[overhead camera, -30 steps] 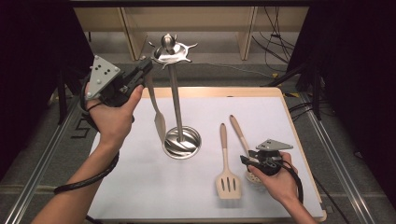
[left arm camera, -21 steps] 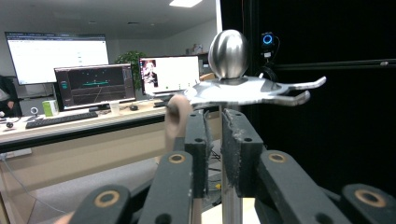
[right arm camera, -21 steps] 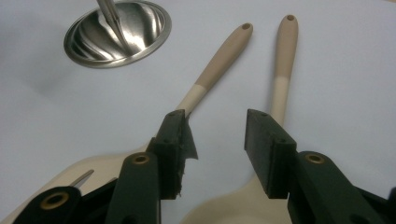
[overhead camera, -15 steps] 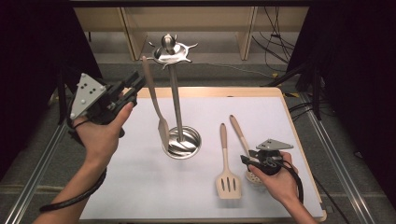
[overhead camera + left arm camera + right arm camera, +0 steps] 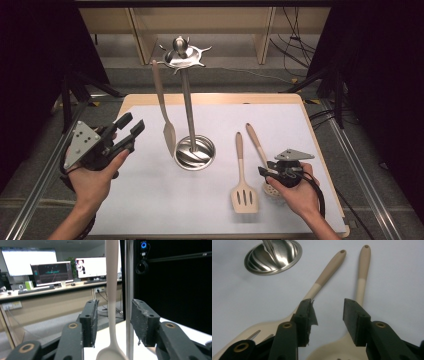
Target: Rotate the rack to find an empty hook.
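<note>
Hanging utensils on the steel stand (image 5: 186, 100), taken as landmark: one pale spoon (image 5: 164, 107) hangs from the left side of its star-shaped top, bowl just above the round base (image 5: 195, 153). My left hand-held gripper (image 5: 129, 131) sits left of the stand and apart from it, jaws just opened and spread, nothing between the pads. In the left gripper view the spoon (image 5: 111, 302) and stand pole (image 5: 129, 297) lie beyond the jaws. Right of the base, on the bench (image 5: 150, 200), lie a slotted turner (image 5: 242, 180) and a perforated skimmer (image 5: 260, 150). My right hand-held gripper (image 5: 267, 172) hovers over the skimmer's head, jaws spread, not pinching. Advice, as I judge it: close on the handle mid-length and lift clear before swinging. Room: open bench left of the stand; right bench edge lies near my right hand.
</note>
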